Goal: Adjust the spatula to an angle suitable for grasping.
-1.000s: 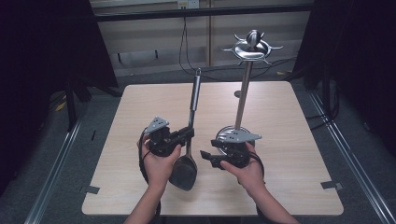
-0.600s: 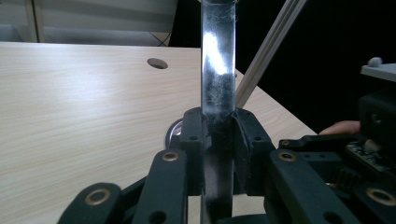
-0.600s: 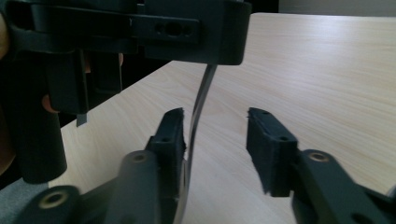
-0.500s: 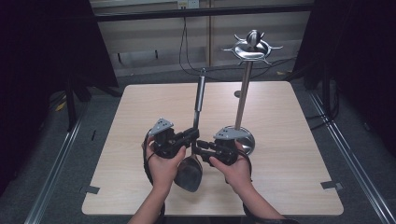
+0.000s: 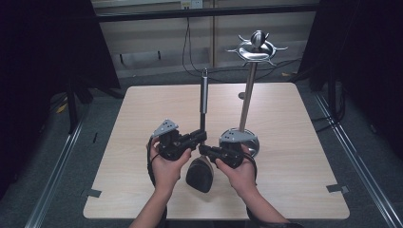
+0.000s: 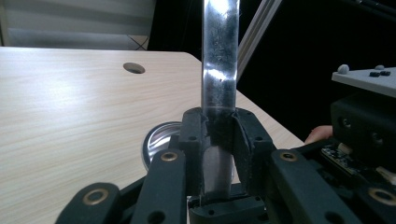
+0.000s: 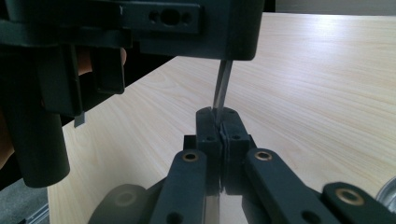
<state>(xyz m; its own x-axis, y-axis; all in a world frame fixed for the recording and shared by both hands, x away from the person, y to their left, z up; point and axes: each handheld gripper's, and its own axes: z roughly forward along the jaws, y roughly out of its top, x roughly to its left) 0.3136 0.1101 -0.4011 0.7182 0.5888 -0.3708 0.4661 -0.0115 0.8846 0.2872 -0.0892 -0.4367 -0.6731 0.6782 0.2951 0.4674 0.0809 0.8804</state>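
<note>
A kitchen utensil with a black head (image 5: 199, 173) and a long flat metal handle (image 5: 204, 92) stands nearly upright over the table's front middle. My left gripper (image 5: 199, 137) is shut on the handle (image 6: 219, 56), the jaws pressed on its flat faces. Just below it, my right gripper (image 5: 203, 150) is shut on the same handle, seen edge-on as a thin strip (image 7: 223, 84) between its pads. In the right gripper view the left gripper's body (image 7: 140, 28) looms close above. In the left gripper view the right gripper (image 6: 364, 126) sits close at the right.
A metal utensil stand (image 5: 248, 102) with a round base (image 5: 247, 142) and a hooked crown (image 5: 256, 47) rises just right of my right hand. Its base (image 6: 156, 142) also lies behind the left jaws. The wooden table (image 5: 294, 123) has a cable hole (image 6: 134, 68) at the back.
My right gripper has moved left from beside the stand's base to the utensil's handle and now clamps it below the left gripper. The left hand has barely moved.
</note>
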